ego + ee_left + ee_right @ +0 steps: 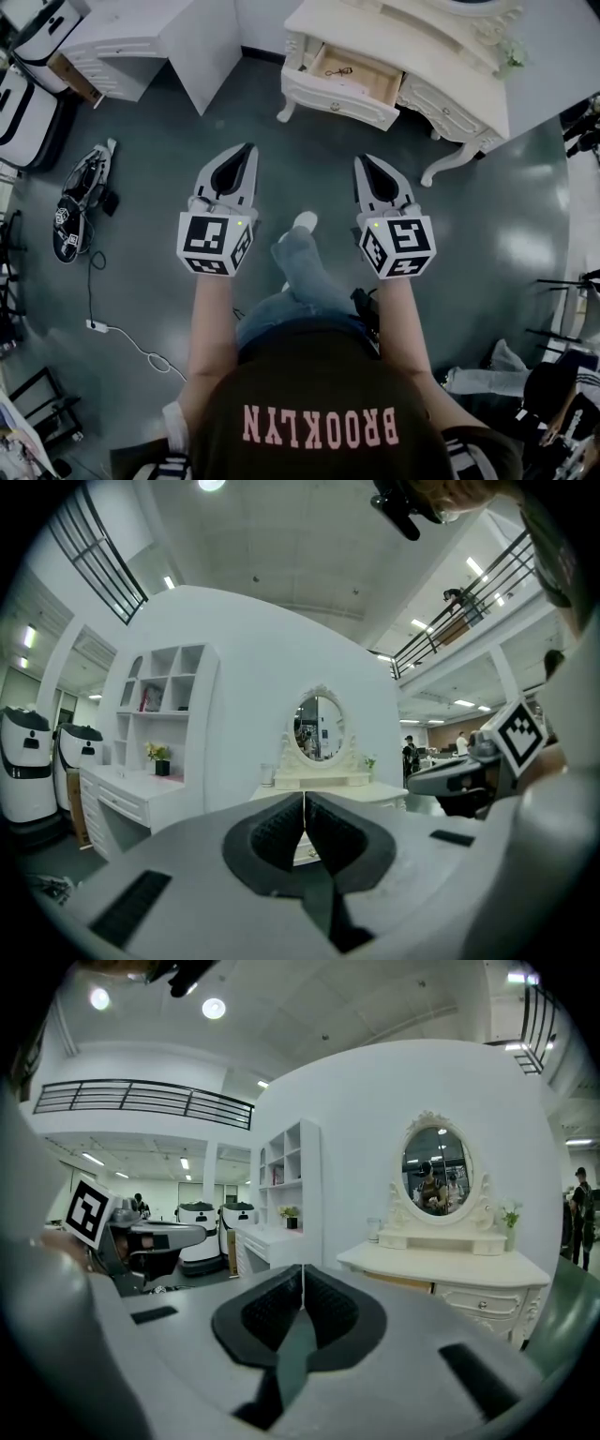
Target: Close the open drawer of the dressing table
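The cream dressing table (441, 56) stands at the top of the head view, and its left drawer (345, 82) is pulled out with a small dark item inside. My left gripper (250, 148) and right gripper (361, 160) hover side by side over the grey floor, well short of the drawer, both pointing towards it. Each has its jaws pressed together with nothing between them. In the left gripper view the shut left gripper (304, 804) faces the dressing table's oval mirror (319, 727). The right gripper (302, 1273) sees the dressing table (450, 1267) to its right.
A white desk with shelves (155, 37) stands at the upper left. Black-and-white machines (23, 103) line the left edge, with a device (80, 199) and a cable (127, 339) on the floor. The person's leg (300, 264) is between the grippers. A dark rack (572, 309) is at the right.
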Demonstrator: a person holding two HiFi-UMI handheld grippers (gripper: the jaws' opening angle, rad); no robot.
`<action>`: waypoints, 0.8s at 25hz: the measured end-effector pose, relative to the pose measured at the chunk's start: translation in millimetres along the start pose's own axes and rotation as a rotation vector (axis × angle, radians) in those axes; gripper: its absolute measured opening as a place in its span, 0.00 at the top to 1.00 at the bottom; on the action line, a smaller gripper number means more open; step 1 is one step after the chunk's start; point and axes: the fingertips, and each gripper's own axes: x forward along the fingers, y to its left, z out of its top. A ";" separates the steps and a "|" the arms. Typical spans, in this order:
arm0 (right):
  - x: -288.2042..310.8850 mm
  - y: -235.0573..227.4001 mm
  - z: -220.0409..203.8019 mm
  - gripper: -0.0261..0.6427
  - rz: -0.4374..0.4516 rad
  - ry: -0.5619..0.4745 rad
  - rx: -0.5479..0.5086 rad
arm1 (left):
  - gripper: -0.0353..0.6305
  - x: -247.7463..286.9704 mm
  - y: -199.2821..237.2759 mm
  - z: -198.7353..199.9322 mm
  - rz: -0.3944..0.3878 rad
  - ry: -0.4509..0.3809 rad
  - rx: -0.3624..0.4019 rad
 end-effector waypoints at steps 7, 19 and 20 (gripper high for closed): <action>44.6 -17.9 -11.8 0.94 -0.011 0.026 0.043 | 0.94 36.9 20.2 -12.6 -0.013 0.030 0.013; 152.2 -64.8 -24.3 0.88 -0.043 0.120 0.096 | 0.94 133.1 75.8 -21.0 -0.047 0.088 0.020; 160.9 -69.5 -23.5 0.88 -0.044 0.125 0.095 | 0.94 142.2 81.3 -21.2 -0.049 0.092 0.018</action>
